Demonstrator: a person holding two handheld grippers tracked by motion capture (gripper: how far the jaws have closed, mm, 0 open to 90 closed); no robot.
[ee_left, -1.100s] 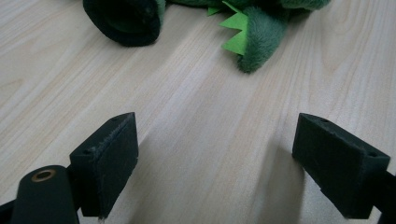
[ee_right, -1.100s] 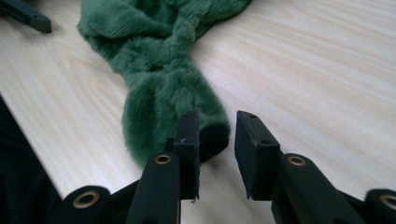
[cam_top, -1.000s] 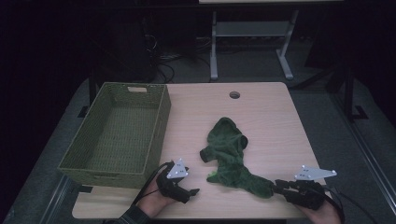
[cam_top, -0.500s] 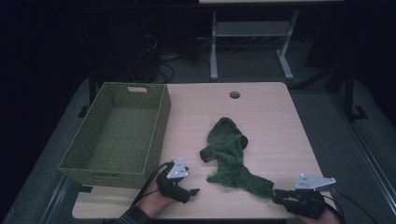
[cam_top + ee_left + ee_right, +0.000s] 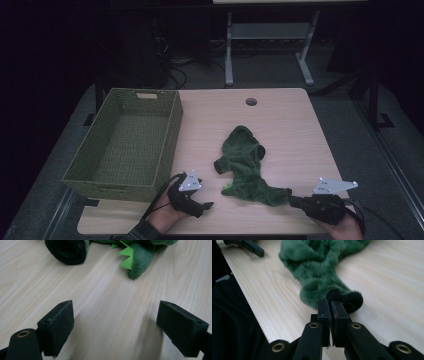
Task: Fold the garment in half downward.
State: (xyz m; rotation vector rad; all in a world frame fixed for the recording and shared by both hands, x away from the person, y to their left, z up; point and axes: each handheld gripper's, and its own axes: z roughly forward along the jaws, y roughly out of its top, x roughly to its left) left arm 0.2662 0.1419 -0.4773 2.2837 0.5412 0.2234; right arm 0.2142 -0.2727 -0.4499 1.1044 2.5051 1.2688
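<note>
Two grippers sit at the near edge of the table. Right gripper has just closed its jaws, pinching the dark cuff of the green fleece garment. Left gripper rests with jaws wide apart, just short of the garment. Left of the garment stands the green basket.

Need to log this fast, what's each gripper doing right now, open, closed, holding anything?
Left gripper: open, nothing between its jaws.
Right gripper: jaws have just been closing, now shut on the dark cuff of the green fuzzy garment.
</note>
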